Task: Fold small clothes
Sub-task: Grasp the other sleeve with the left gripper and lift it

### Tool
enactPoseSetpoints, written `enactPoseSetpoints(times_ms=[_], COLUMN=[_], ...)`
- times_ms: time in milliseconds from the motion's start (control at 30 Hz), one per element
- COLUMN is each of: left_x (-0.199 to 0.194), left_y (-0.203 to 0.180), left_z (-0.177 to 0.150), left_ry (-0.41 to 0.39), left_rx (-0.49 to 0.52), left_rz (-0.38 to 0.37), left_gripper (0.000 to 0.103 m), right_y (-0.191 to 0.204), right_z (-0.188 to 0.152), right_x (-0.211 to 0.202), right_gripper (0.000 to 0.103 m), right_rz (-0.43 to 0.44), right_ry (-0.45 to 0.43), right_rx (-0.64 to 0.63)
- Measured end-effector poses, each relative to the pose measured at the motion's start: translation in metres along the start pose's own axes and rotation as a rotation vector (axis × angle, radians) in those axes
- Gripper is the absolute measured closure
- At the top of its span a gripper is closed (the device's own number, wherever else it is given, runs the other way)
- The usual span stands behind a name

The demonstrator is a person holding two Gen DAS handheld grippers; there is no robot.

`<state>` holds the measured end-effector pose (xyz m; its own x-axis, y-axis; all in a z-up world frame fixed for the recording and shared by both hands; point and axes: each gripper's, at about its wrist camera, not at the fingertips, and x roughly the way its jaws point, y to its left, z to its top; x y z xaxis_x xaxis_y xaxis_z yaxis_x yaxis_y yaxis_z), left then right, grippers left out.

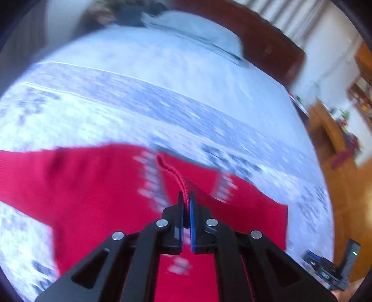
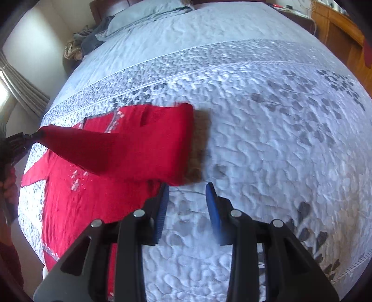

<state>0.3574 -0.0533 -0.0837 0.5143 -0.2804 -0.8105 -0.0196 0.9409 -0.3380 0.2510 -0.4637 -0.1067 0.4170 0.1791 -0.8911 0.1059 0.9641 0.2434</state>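
Observation:
A small red knit sweater (image 1: 88,192) with white patterning lies on the quilted bed. My left gripper (image 1: 186,199) is shut on a red edge of the sweater and holds it lifted above the bed. In the right wrist view the left gripper (image 2: 34,136) shows at the left edge, pulling a red sleeve (image 2: 130,144) up and across the sweater's body (image 2: 76,209). My right gripper (image 2: 187,189) is open and empty, low over the quilt just right of the sweater's edge.
The bed has a pale blue-grey quilt (image 2: 267,139) with a grey floral band. Pillows (image 2: 144,14) and bundled clothes (image 2: 81,44) lie at the head end. A wooden headboard (image 1: 267,41), wooden furniture (image 1: 330,130) and floor lie to the right.

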Motion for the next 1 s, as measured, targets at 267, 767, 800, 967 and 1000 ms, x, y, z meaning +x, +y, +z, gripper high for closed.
enactPoseSetpoints(times_ms=[267,767,800,967,1000], left_x=[0.047,0.076,0.069,0.033,0.032], left_y=[0.077,0.128,0.133,0.137,0.133], left_z=[-0.008,-0.022,-0.020,-0.004,-0.001], left_ry=[0.083,0.174,0.160,0.074,0.075], left_rx=[-0.085,-0.166,-0.181,-0.179,-0.172], left_rz=[0.088,0.082,0.082,0.050,0.034], left_gripper=[0.099,0.097,0.097,0.093,0.093], right_y=[0.021,0.021,0.024,0.042,0.048], right_z=[0.026,0.029,0.030,0.035,0.037], right_x=[0.064,0.107,0.102,0.069,0.065], right_gripper=[0.055,0.091,0.085,0.075,0.075], right_rz=[0.044,-0.042,-0.051,-0.110,-0.098], right_ry=[0.144,0.270,0.256,0.147,0.129], right_rx=[0.054,0.021,0.004,-0.062,-0.068])
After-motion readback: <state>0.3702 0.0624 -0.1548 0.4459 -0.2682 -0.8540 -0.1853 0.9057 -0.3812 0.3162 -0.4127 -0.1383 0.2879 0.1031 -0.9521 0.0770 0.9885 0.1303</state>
